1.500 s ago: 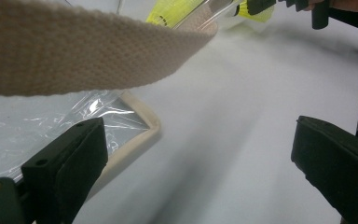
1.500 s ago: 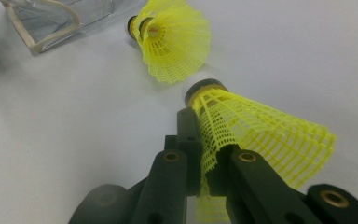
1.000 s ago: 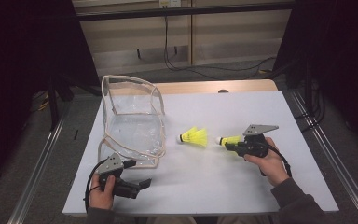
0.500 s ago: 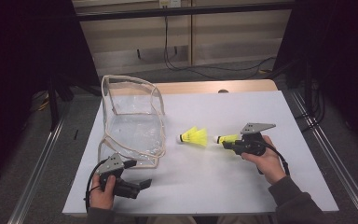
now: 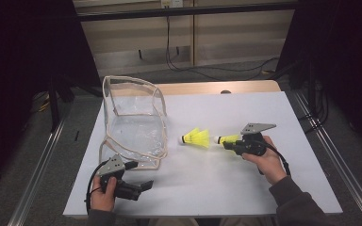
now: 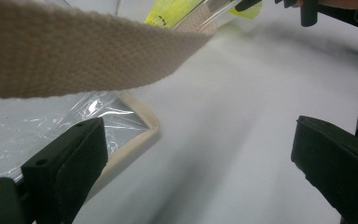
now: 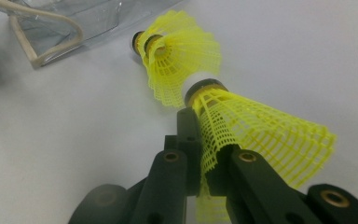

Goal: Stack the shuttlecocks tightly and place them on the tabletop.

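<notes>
My right gripper is shut on the net skirt of a yellow shuttlecock, held low over the white table with its cork pointing left. In the right gripper view the jaws of my right gripper pinch that shuttlecock. Just beyond lies a second yellow shuttlecock, seemingly two nested; it is at table centre. A clear bag with beige trim stands at the left. My left gripper rests open near the front edge, beside the bag's corner, nothing between its jaws.
A beige strap of the bag crosses the top of the left gripper view. A wooden board edges the table's far side. Metal rails run along both sides, and cables lie on the floor beyond.
</notes>
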Available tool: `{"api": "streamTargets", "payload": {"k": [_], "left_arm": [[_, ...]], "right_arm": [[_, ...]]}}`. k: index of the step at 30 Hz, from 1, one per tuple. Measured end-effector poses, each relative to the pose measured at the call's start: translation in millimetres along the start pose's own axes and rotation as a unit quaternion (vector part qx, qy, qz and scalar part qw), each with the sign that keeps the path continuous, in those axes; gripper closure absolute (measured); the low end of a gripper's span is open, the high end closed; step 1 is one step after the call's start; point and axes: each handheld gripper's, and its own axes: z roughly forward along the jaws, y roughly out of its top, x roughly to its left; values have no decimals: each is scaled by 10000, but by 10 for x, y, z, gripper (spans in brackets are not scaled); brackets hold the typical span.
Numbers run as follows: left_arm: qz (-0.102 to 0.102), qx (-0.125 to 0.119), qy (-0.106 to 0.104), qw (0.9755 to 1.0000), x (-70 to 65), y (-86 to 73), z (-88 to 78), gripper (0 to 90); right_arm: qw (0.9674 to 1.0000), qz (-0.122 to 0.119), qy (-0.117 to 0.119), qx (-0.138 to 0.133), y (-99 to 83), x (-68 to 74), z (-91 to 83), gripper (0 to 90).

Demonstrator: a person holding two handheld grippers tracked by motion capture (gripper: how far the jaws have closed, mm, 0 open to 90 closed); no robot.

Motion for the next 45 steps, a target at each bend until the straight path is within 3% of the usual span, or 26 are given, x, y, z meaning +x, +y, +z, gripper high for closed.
{"api": "streamTargets", "payload": {"k": [45], "left_arm": [[-64, -34, 32, 10000, 14, -7, -11, 37]], "right_arm": [[9998, -149, 81, 42, 150, 64, 203, 871]]}}
